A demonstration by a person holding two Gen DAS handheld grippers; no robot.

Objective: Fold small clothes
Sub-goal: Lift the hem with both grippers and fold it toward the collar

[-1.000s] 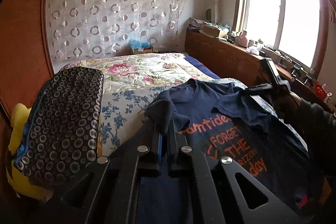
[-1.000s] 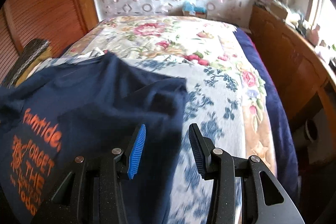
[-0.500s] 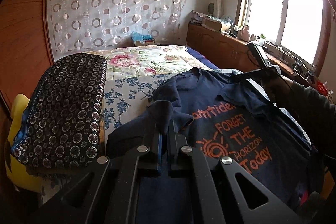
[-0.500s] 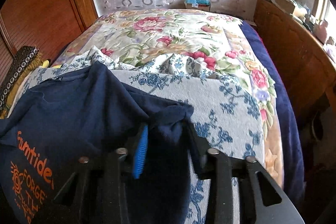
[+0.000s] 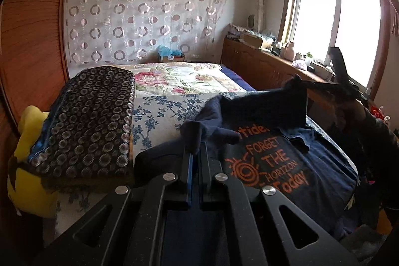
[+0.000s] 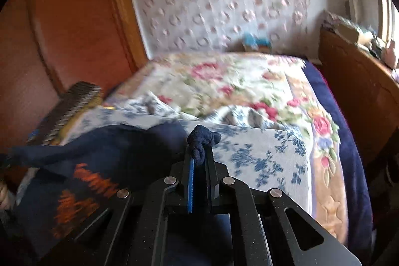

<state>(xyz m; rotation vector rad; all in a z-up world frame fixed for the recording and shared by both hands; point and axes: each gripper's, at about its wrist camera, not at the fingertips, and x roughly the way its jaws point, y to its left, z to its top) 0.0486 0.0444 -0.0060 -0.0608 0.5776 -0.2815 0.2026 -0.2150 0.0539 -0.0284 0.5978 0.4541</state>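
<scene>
Since a second ago my right gripper (image 6: 198,153) has closed on the navy T-shirt's (image 5: 286,166) shoulder and lifted it off the bed (image 5: 174,81); a bunched wad of cloth shows between its pads. My left gripper (image 5: 195,148) is clamped tight on the other shoulder. The shirt lies print-up at the bed's near end, just beside the dark ring-patterned cushion (image 5: 87,121) on that bed.

Left gripper (image 5: 196,153) clamped on navy T-shirt (image 5: 286,161)
</scene>
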